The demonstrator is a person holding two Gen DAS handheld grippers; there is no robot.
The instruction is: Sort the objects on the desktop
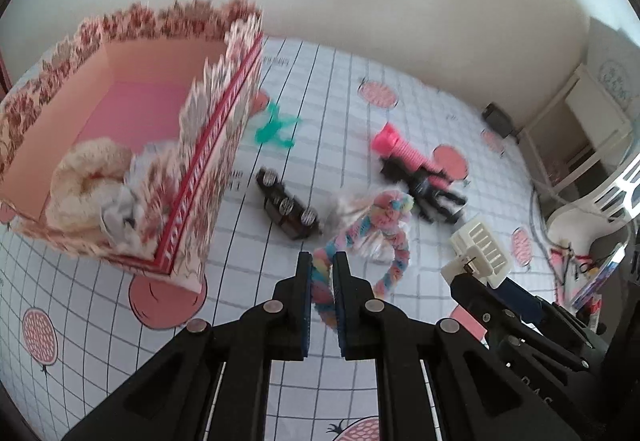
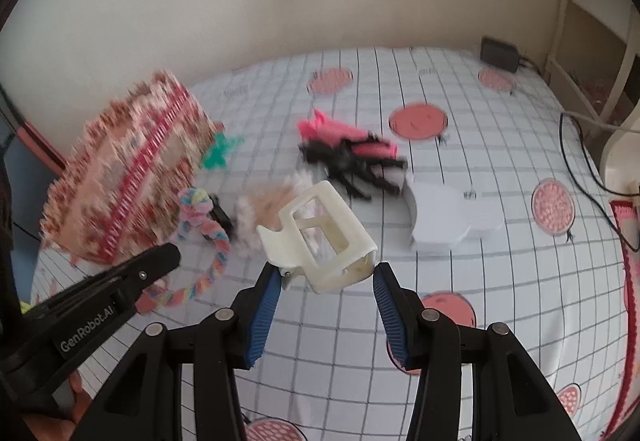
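Towel (image 1: pixel 86 181) inside box (image 1: pixel 224 145) appears only from left wrist.

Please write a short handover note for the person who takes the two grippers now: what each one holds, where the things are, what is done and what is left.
Left gripper: shut on the rainbow braided hair band, lifted off the checked cloth.
Right gripper: fingers closed on the cream hair claw, also held up.
Patterned box: at the left, already holds a cream fluffy scrunchie and a pale crumpled item.
Left on the cloth: green clip, dark hair clip, pink roller, black claw clip.
Probably next: drop both held items into the box.
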